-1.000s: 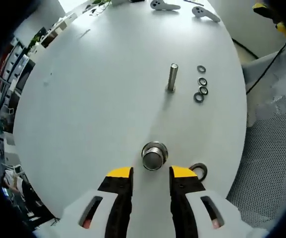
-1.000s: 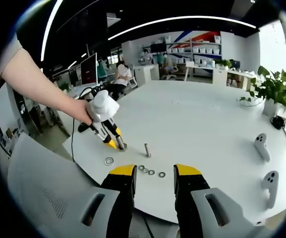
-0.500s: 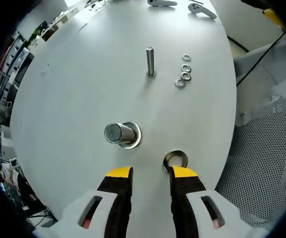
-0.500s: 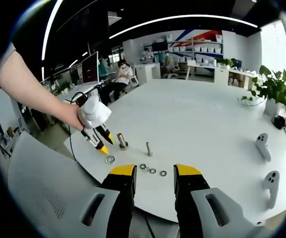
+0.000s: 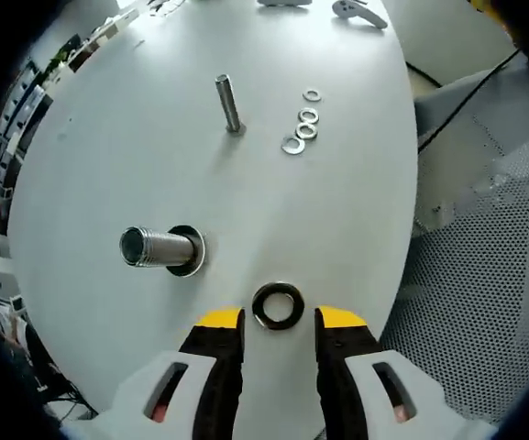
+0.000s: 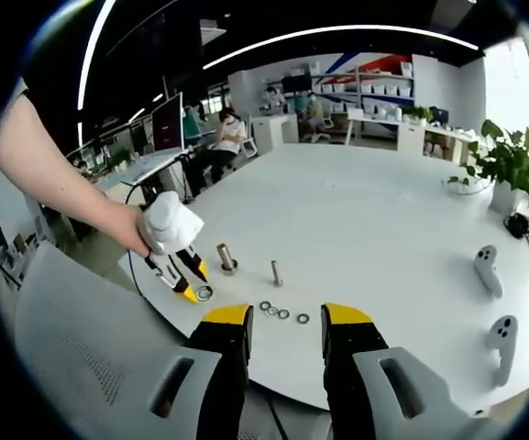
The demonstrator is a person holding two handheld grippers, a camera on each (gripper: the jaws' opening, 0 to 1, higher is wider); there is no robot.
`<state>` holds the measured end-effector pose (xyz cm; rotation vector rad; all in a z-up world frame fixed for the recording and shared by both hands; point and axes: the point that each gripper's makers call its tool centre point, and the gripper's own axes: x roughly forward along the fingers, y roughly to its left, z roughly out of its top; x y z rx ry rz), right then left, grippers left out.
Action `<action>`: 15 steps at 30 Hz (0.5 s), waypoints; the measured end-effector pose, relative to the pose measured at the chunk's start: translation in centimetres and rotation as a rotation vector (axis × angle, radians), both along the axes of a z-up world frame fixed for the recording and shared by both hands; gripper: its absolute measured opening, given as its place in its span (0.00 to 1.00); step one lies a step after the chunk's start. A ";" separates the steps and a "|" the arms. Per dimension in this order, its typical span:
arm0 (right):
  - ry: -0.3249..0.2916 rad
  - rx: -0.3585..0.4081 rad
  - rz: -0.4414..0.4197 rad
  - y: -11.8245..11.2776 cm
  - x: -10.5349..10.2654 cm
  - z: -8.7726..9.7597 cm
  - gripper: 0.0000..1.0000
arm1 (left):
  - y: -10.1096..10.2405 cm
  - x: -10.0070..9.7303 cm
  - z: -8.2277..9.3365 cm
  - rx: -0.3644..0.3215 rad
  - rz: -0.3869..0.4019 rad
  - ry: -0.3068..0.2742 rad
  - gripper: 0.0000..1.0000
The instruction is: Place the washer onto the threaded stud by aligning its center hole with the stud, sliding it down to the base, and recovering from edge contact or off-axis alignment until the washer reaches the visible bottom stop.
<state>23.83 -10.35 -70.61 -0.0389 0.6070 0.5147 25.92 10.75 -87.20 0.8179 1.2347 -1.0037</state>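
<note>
In the left gripper view, the left gripper [image 5: 280,321] points down at the white table [image 5: 154,165]. Its two yellow-tipped jaws stand apart, with nothing held between them. A big dark washer [image 5: 278,305] lies flat on the table right between the jaw tips. A bit to the left stands the thick threaded stud [image 5: 159,248] on its round base. Farther away there is a thin stud [image 5: 227,104], and four small washers [image 5: 303,124] lie near it.

In the right gripper view, the right gripper [image 6: 281,321] waits back from the table edge. Its jaws are apart too and hold nothing. A person's hand [image 6: 136,231] holds the left gripper [image 6: 187,284] low over the big washer [image 6: 203,293], and the thick stud [image 6: 226,259] stands just beside it.

I think the step now is picking up the washer, which is not yet on any stud. Next, the left jaws need to close on the washer's rim and lift it. Then its hole must line up over the top of the thick stud before it slides down to the base.
</note>
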 end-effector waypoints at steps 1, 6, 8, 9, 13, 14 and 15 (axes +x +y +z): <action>0.000 0.000 0.000 0.0 0.0 0.0 0.32 | 0.0 0.0 -0.1 0.000 0.004 0.003 0.29; -0.002 0.002 -0.003 0.0 0.0 0.0 0.32 | 0.2 0.2 -0.3 0.005 0.007 0.000 0.27; -0.003 0.004 -0.006 -0.1 0.0 0.0 0.32 | 0.2 0.1 -0.3 0.011 -0.005 -0.006 0.27; -0.004 0.004 -0.006 -0.1 0.0 0.0 0.32 | 0.2 0.2 -0.4 0.021 -0.020 -0.020 0.26; -0.007 -0.001 -0.001 -0.1 0.0 0.1 0.32 | 0.1 0.1 -0.4 0.032 0.015 -0.030 0.25; -0.008 -0.001 -0.001 -0.1 -0.1 0.1 0.32 | 0.0 0.1 -0.4 0.023 0.026 -0.034 0.24; -0.006 0.000 -0.001 0.0 -0.1 0.1 0.32 | 0.0 0.1 -0.4 0.019 0.032 -0.036 0.23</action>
